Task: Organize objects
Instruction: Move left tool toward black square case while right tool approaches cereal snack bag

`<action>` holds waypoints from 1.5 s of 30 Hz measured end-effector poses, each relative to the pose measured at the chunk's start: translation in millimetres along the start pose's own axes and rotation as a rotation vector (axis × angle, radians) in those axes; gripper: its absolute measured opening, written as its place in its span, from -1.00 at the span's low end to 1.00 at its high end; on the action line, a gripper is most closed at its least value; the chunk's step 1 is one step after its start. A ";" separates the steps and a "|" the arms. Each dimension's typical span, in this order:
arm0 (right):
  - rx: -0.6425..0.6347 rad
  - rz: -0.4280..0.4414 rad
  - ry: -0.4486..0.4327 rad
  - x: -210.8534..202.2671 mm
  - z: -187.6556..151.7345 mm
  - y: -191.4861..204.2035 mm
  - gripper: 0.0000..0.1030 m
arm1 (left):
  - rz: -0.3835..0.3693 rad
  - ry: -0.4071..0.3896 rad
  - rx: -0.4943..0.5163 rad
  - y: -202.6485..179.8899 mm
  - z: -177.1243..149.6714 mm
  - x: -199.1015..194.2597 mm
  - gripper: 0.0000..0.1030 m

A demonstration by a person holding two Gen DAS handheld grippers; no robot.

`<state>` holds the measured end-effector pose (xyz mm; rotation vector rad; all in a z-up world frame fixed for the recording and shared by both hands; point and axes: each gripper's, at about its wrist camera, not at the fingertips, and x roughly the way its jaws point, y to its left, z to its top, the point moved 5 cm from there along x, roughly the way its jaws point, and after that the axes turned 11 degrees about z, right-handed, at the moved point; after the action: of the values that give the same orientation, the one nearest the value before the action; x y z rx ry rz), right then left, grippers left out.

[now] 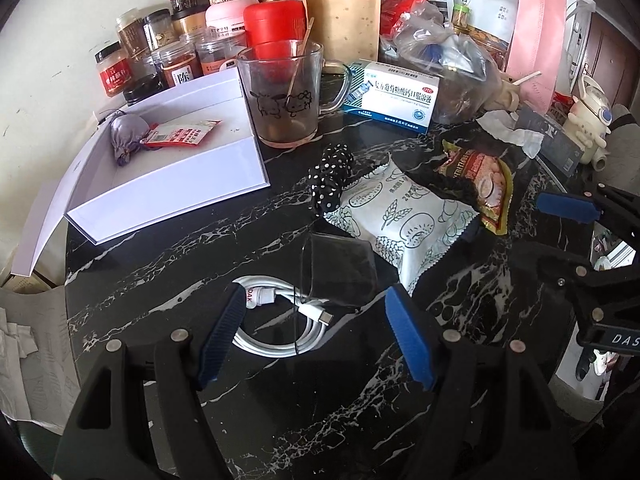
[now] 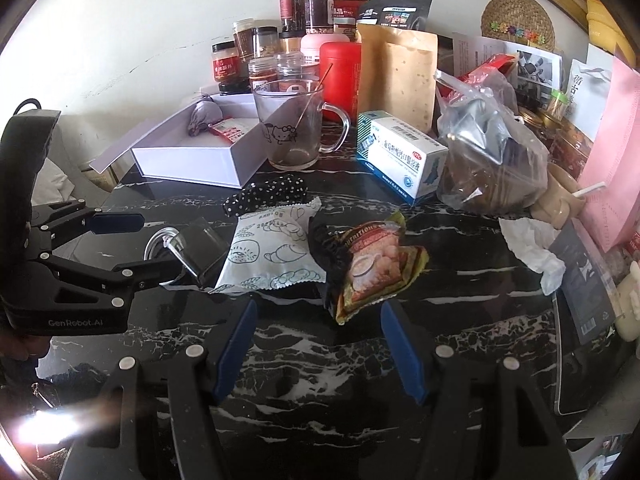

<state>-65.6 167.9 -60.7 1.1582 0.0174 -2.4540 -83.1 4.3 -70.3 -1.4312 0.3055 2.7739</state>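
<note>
A white open box (image 1: 168, 184) stands on the black marble table (image 1: 180, 264), holding a purple sachet (image 1: 127, 132) and a red packet (image 1: 182, 134); the box also shows in the right wrist view (image 2: 192, 160). My left gripper (image 1: 316, 320) is open, jaws on either side of a coiled white cable (image 1: 280, 320) beside a clear plastic case (image 1: 340, 268). My right gripper (image 2: 318, 336) is open just before a red snack packet (image 2: 372, 264). A white bread packet (image 2: 272, 256) and a polka-dot cloth (image 2: 268, 196) lie between them.
A glass mug (image 1: 284, 92) stands by the box. A medicine box (image 1: 392, 94), a plastic bag (image 2: 488, 156), crumpled tissue (image 2: 532, 248), jars (image 1: 176, 60), a red canister (image 1: 276, 28) and a brown pouch (image 1: 344, 20) crowd the back. Pink masks (image 2: 612, 152) stand right.
</note>
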 end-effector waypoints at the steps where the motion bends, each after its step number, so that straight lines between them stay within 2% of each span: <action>1: 0.007 -0.003 -0.003 1.1 1.3 -3.5 0.27 | -0.003 0.004 -0.002 -0.4 1.7 2.9 0.38; 9: 0.009 -0.080 -0.015 10.8 13.4 -29.2 0.27 | 0.011 0.030 0.020 -9.3 16.9 28.1 0.38; 18: 0.081 -0.062 -0.017 25.3 20.6 -59.3 0.27 | -0.020 0.053 0.029 -13.9 26.1 48.5 0.38; 29: 0.092 -0.019 -0.002 45.1 28.3 -69.2 0.37 | -0.031 0.103 0.030 -23.8 24.3 70.6 0.36; 32: 0.090 -0.012 0.035 56.2 25.7 -67.9 0.38 | -0.027 0.111 0.026 -23.8 21.4 75.9 0.36; 34: 0.105 -0.003 0.055 65.4 21.2 -67.1 0.38 | -0.022 0.112 0.021 -23.8 20.3 78.5 0.34; 36: 0.133 0.016 0.052 68.4 17.3 -68.2 0.37 | -0.030 0.109 0.012 -23.5 20.2 77.6 0.16; 38: 0.144 0.034 0.025 64.9 14.3 -68.9 0.23 | -0.036 0.105 0.014 -23.9 20.4 75.0 -0.03; 40: 0.129 0.014 0.017 60.8 12.8 -67.4 -0.06 | -0.047 0.099 0.014 -24.6 19.8 72.0 -0.09; 42: 0.095 -0.033 0.010 55.0 10.7 -64.5 -0.10 | -0.059 0.091 0.017 -26.0 18.4 69.2 -0.09; 45: 0.109 -0.010 -0.001 46.7 6.2 -64.5 -0.12 | -0.067 0.083 0.021 -29.3 16.6 63.8 -0.10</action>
<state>-120.9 208.2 -101.9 1.2053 -0.1123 -2.4912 -131.0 30.6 -117.5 -1.5246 0.2804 2.6559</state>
